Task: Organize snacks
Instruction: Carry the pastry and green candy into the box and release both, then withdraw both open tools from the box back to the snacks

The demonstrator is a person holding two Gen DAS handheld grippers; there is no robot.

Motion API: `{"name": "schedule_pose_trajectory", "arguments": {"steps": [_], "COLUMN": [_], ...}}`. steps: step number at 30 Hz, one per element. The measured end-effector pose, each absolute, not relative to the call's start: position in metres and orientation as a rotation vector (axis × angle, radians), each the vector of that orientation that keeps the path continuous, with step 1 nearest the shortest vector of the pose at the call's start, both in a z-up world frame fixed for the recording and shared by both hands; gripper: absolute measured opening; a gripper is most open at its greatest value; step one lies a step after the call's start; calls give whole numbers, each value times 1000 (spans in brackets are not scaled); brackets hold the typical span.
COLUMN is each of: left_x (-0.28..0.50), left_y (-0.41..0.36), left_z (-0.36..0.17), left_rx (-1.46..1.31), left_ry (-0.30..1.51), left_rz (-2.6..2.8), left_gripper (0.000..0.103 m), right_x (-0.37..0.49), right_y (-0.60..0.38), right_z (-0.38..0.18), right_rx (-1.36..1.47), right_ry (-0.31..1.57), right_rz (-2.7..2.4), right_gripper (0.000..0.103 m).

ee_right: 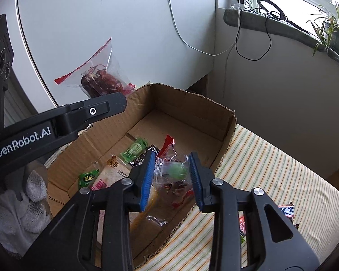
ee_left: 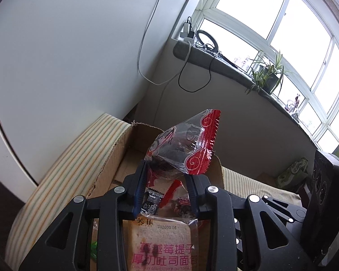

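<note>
My left gripper (ee_left: 167,174) is shut on a clear packet with red edges (ee_left: 183,146) that holds dark red fruit, and it carries it above the cardboard box (ee_left: 128,158). The right wrist view shows that packet (ee_right: 97,79) hanging over the box's left wall (ee_right: 115,122). My right gripper (ee_right: 172,174) stands open over the box. A clear packet with a green ball (ee_right: 177,172) lies between its blue pads (ee_right: 148,174), which do not press on it. Inside the box are a toast packet (ee_right: 108,176), green packets (ee_right: 134,150) and a black one (ee_right: 142,158).
The box rests on a striped cushion (ee_right: 271,169). More wrapped snacks (ee_right: 287,210) lie on the cushion at the right. A gloved hand (ee_right: 34,192) holds the left gripper. A white panel, hanging cables and a windowsill with plants (ee_right: 330,31) stand behind.
</note>
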State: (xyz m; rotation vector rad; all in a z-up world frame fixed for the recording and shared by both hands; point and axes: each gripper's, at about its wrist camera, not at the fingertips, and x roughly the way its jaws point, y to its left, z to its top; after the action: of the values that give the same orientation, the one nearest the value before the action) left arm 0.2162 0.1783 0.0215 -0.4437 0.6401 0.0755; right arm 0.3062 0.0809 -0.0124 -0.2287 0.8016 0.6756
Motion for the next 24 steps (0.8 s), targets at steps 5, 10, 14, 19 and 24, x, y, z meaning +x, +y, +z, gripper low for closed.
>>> {"name": "schedule_pose_trajectory", "arguments": {"steps": [5,10,14,19,24], "left_x": [214,211,210,208,204], "left_y": [181,182,186,186,182], "left_z": [22,25,26,28,33], "left_rx": [-455,-462,-471,-476,-471], "left_ry": [641,628,620,611,596], "left_rz": [82,87,88,85,71], "left_gripper": [43,46,46,46,46], "right_x": [298,294,291,290,282], "right_y": [78,75,70,58,39], "right_z": [-7,-5,-2,4,11], "right_rx": [-234,-244,-232,-202,-184], "right_ry": [777,769,764,768,765], "right_rz": [676,668,665,669,664], "right_gripper": [62,75,75,75,75]}}
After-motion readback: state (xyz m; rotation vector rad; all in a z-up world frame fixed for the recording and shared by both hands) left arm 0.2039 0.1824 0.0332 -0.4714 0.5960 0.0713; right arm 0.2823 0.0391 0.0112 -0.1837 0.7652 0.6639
